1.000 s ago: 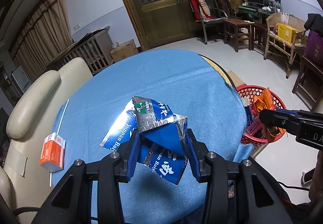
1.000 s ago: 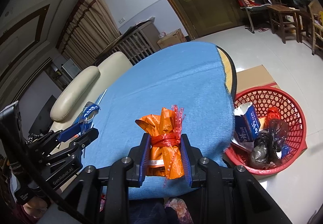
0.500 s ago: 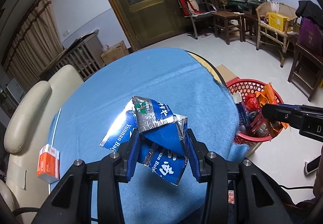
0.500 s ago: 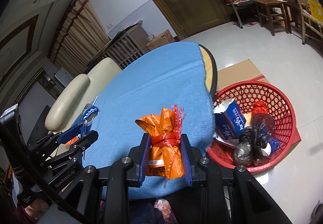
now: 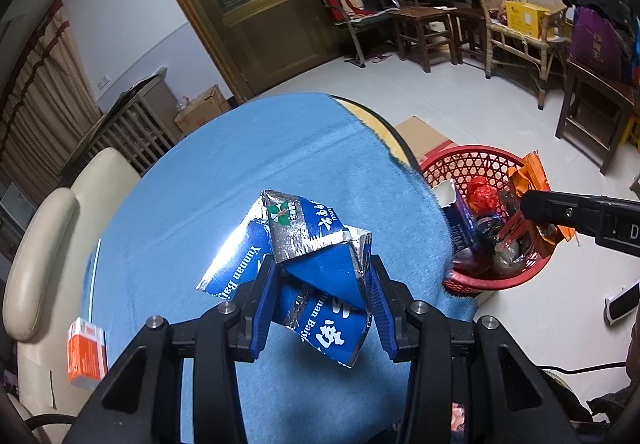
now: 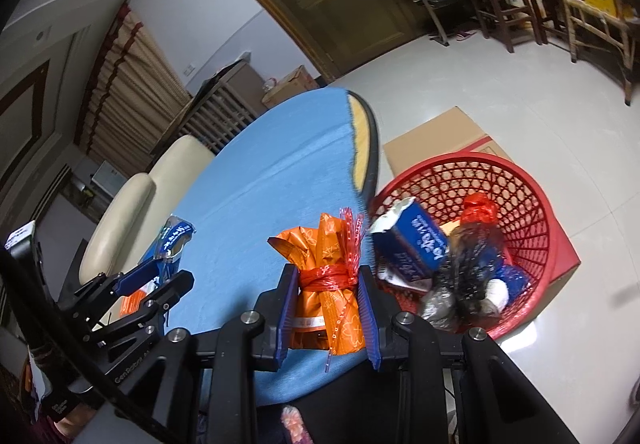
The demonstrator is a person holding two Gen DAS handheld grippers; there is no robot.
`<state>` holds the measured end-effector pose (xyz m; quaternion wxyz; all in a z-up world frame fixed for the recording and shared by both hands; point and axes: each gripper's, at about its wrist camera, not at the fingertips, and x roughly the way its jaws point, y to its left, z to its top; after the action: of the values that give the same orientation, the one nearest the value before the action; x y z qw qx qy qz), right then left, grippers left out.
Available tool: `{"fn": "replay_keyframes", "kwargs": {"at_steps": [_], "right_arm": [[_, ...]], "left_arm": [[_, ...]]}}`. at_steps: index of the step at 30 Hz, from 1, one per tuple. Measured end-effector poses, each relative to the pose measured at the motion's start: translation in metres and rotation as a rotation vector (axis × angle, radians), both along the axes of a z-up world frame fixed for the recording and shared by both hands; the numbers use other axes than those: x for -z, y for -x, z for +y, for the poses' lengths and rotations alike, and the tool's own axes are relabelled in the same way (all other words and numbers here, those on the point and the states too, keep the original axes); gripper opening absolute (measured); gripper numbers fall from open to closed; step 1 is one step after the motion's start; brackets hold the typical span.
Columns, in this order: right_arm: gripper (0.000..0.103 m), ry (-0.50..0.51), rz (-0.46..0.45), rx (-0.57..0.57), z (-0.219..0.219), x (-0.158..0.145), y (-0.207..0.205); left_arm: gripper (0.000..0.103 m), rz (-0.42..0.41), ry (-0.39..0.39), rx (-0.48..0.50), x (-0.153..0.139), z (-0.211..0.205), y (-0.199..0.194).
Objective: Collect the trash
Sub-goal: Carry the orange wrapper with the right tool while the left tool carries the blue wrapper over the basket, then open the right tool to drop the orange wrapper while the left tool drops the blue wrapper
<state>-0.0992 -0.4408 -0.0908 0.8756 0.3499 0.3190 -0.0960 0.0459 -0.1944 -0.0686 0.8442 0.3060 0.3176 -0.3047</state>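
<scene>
My left gripper (image 5: 320,276) is shut on a flattened blue and silver carton (image 5: 304,256), held above the blue-clothed round table (image 5: 224,180). My right gripper (image 6: 326,276) is shut on an orange wrapper bundle (image 6: 326,284) tied with red band, held at the table's right edge beside the red basket (image 6: 520,196). The basket sits on the floor and holds a blue carton (image 6: 412,240), a dark bag and a red bag. In the left wrist view the right gripper (image 5: 536,200) hovers over the basket (image 5: 460,168) with the orange wrapper (image 5: 528,176).
An orange and white small box (image 5: 86,352) lies at the table's left edge by a cream chair (image 5: 44,252). A cardboard sheet (image 6: 436,136) lies under the basket. Wooden chairs and a wicker chair (image 5: 520,24) stand across the tiled floor.
Both grippers have moved right toward the basket, each still holding its item. The right gripper now reaches the table edge, and the basket appears nearer and larger.
</scene>
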Motion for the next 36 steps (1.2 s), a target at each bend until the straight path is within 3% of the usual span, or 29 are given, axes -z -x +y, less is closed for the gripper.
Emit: {"fn": "replay_keyframes", "kwargs": {"at_steps": [21, 36], "right_arm": [[0.031, -0.088, 0.045, 0.187, -0.081, 0.032, 0.018], [0.034, -0.125, 0.058, 0.238, -0.107, 0.023, 0.020]], "left_arm": [[0.046, 0.048, -0.038, 0.171, 0.011, -0.094, 0.003], [0.046, 0.136, 0.002, 0.292, 0.009, -0.137, 0.002]]}}
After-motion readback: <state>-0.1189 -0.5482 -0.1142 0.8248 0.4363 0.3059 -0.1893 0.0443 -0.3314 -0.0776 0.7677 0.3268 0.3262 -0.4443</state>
